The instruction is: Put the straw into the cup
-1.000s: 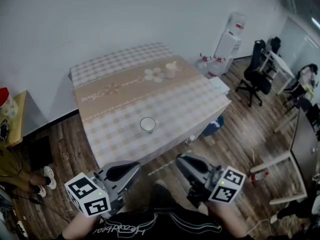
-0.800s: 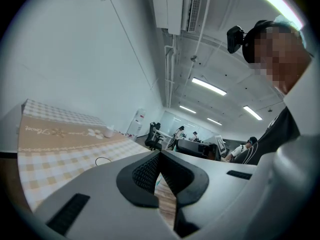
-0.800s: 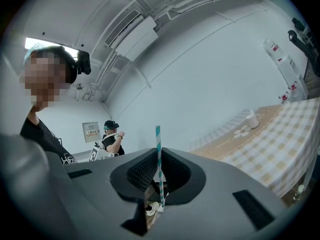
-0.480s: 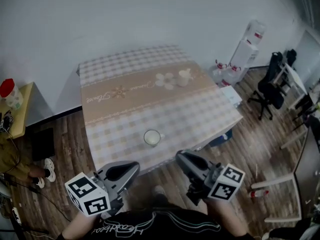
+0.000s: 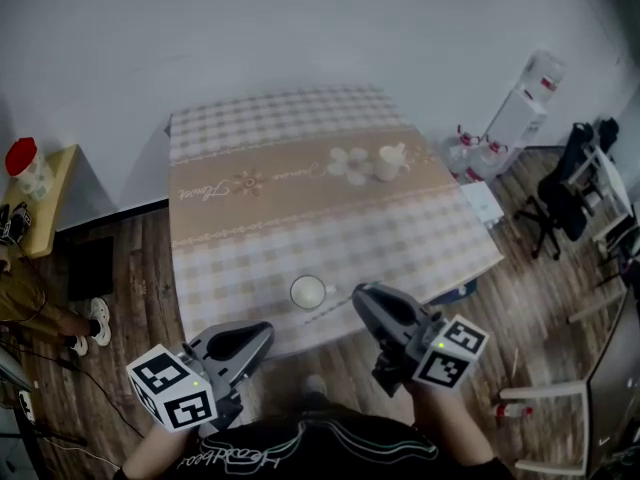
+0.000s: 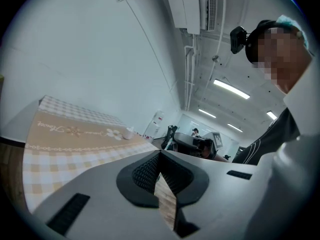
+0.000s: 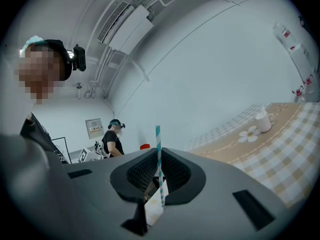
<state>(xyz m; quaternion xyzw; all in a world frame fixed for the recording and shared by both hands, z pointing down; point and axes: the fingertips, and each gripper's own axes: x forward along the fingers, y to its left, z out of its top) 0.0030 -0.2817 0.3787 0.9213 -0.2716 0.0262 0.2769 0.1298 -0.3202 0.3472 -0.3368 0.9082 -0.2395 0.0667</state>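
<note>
A clear glass cup point(image 5: 308, 292) stands near the front edge of the checked table point(image 5: 300, 228). My right gripper point(image 5: 362, 298) is just right of the cup, at the table's edge, shut on a teal-and-white striped straw point(image 5: 325, 314). The straw's free end points left towards the cup's base. In the right gripper view the straw point(image 7: 159, 164) stands upright between the pads of that gripper point(image 7: 157, 156). My left gripper point(image 5: 260, 332) hangs below the table's front edge, left of the cup. Its jaws meet at the tip point(image 6: 160, 156) with nothing between them.
A white mug point(image 5: 390, 163) sits on the far right of the table. A water dispenser point(image 5: 530, 93) and an office chair point(image 5: 575, 183) stand to the right. A low side table with a red-lidded jar point(image 5: 25, 168) is at the left. A seated person's shoes point(image 5: 90, 323) show at the left.
Both grippers have come closer to the table. The straw's end, earlier over the floor, now reaches over the table's front edge beside the cup.
</note>
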